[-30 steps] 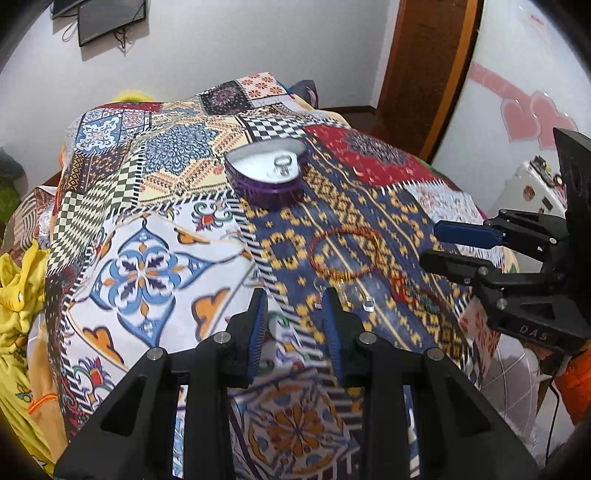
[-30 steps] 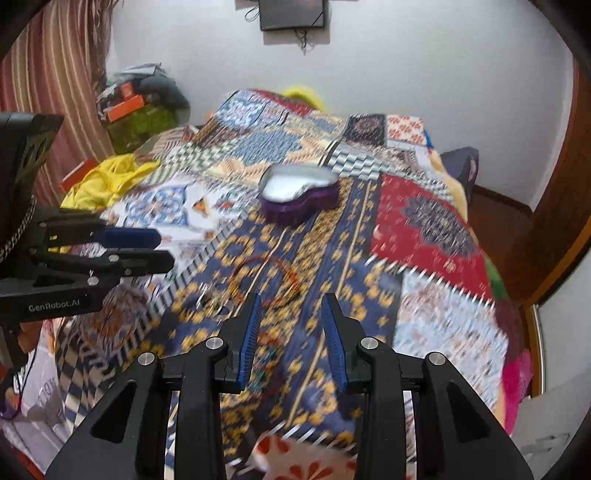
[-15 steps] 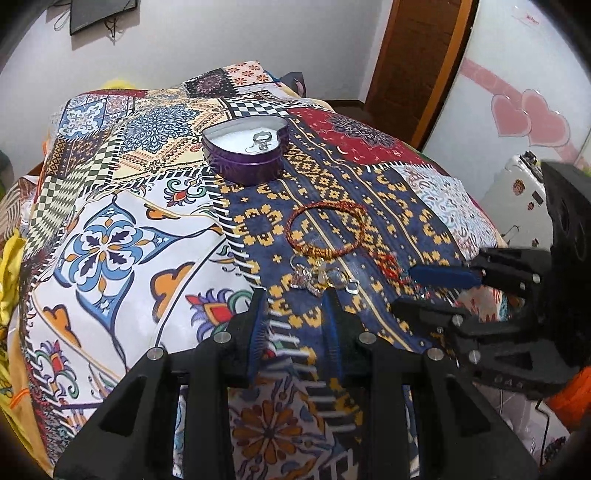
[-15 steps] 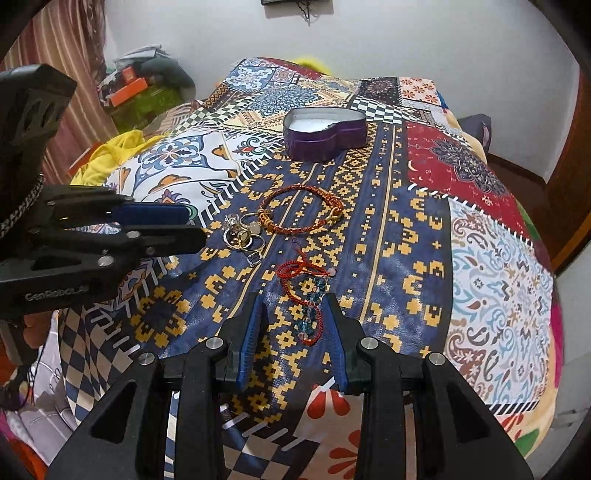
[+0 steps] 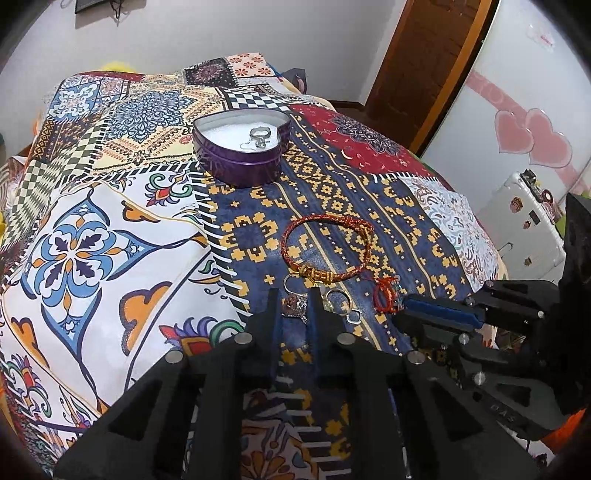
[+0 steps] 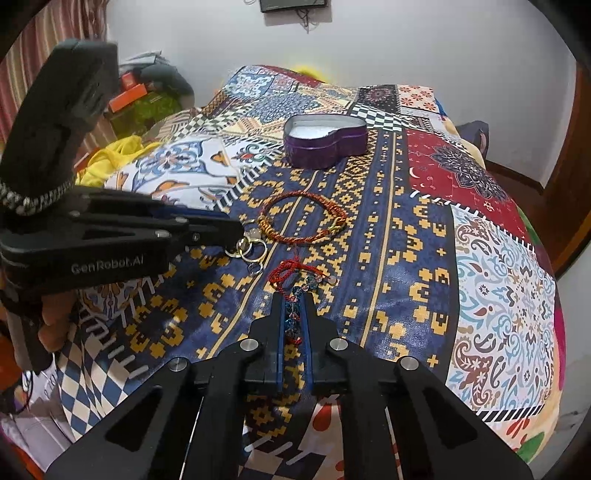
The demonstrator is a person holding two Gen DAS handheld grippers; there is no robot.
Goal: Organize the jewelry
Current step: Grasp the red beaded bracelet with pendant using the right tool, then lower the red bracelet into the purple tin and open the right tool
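Items in purple heart tin (image 5: 240,162) too small to tell; wall screen (image 6: 293,4) cut off by top edge.

A bed under a busy patchwork-print cotton bedspread (image 5: 110,206) fills the room. Plain white plaster walls (image 6: 406,51) rise behind it, with a dark flat screen (image 6: 293,4) mounted high. A brown wooden door frame (image 5: 424,62) stands beside a white panel bearing pink heart stickers (image 5: 532,136). Striped curtains (image 6: 26,70) hang nearby.

both wrist views close, angled down, share bedspread (image 5: 110,229).
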